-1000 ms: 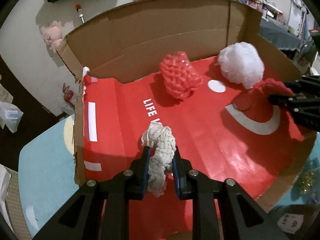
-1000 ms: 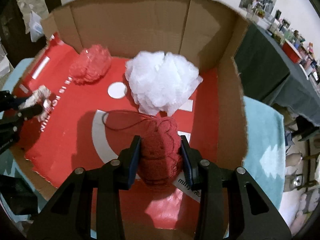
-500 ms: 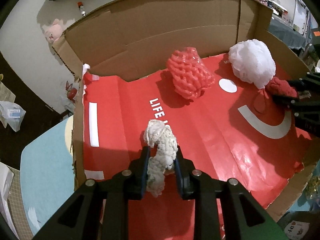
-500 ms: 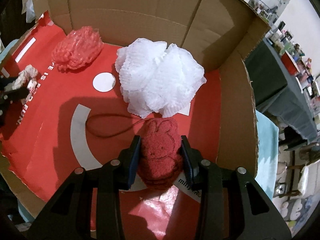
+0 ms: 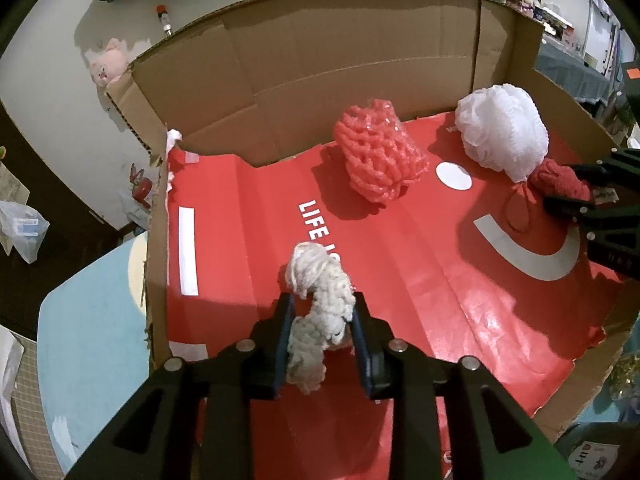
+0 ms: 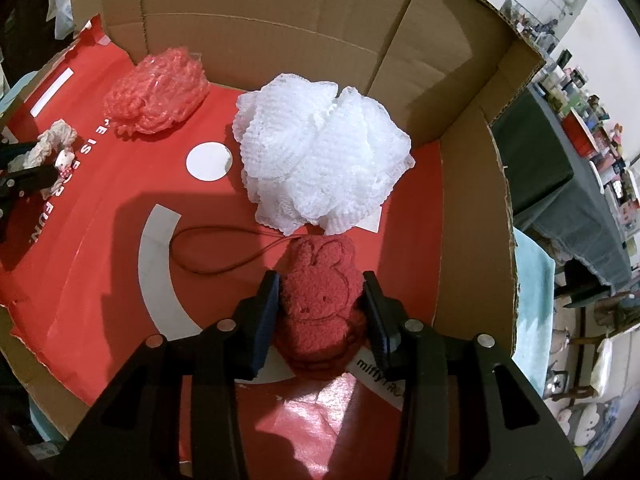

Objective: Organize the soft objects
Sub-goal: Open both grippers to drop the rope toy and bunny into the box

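An open cardboard box (image 5: 360, 60) with a red printed floor holds a pink foam net (image 5: 380, 156) and a white mesh pouf (image 5: 504, 128). My left gripper (image 5: 322, 300) is at the near left of the box. Its jaws are opening around a cream knitted scrunchie (image 5: 320, 292), which sits loosely between them with a gap at the left pad. My right gripper (image 6: 320, 280) is just in front of the pouf (image 6: 320, 156). Its pads still press a red plush pouch (image 6: 320, 284) as they start opening. The pouch's cord (image 6: 208, 240) loops over the floor.
The box stands on a light blue mat (image 5: 88, 320). A pink plush toy (image 5: 106, 66) and a plastic bag (image 5: 24, 228) lie on the floor beyond it. A dark table with clutter (image 6: 560, 152) stands to the right. Box walls rise behind and beside both grippers.
The left jaws have spread and the scrunchie has loosened and fluffed out between them. The right gripper has rolled a little and brought the pouch up against the pouf.
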Tool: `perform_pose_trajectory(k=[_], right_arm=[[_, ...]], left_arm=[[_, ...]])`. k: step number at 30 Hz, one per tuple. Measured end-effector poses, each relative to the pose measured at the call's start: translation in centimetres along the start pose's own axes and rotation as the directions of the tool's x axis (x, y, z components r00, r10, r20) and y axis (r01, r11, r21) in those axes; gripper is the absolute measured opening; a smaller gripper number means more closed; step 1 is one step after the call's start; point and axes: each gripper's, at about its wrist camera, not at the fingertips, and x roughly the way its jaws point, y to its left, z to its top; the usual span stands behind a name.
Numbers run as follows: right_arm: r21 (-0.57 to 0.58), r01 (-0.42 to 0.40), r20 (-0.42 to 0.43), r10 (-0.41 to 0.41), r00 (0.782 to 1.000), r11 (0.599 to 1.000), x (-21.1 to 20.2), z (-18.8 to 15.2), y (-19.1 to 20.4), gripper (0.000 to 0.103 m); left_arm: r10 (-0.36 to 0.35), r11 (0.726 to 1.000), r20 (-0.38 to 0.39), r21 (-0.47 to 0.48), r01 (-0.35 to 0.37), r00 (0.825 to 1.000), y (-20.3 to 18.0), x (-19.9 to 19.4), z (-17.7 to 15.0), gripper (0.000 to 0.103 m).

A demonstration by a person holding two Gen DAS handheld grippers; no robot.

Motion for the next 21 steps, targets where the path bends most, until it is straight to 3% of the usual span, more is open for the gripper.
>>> perform_pose_trajectory(k=[9, 11, 12, 21], right_arm=[[-0.015, -0.007, 0.025, 0.008, 1.000, 1.000, -1.1, 0.0, 0.2, 0.046], [-0.012, 0.003, 0.037, -0.003, 0.999, 1.000, -1.7, 0.0, 0.1, 0.061], [-0.011, 0.007, 0.048, -0.007, 0.999, 1.000, -2.2, 0.0, 0.2, 0.063], [0.024, 0.003, 0.129, -0.006, 0.992, 1.000, -7.4, -0.9, -0.7, 0.063]], left_arm=[[-0.014, 1.000, 0.050, -0.006, 0.015, 0.999, -0.2, -1.9, 0.0, 0.054], [-0.024, 1.000, 0.068, -0.015, 0.025, 0.997, -0.3, -2.9, 0.0, 0.058], [-0.030, 0.999, 0.076, -0.019, 0.031, 0.997, -0.3, -3.3, 0.0, 0.059], [-0.049, 0.997, 0.206, -0.053, 0.061, 0.977, -0.6, -10.1, -1.6, 0.082]])
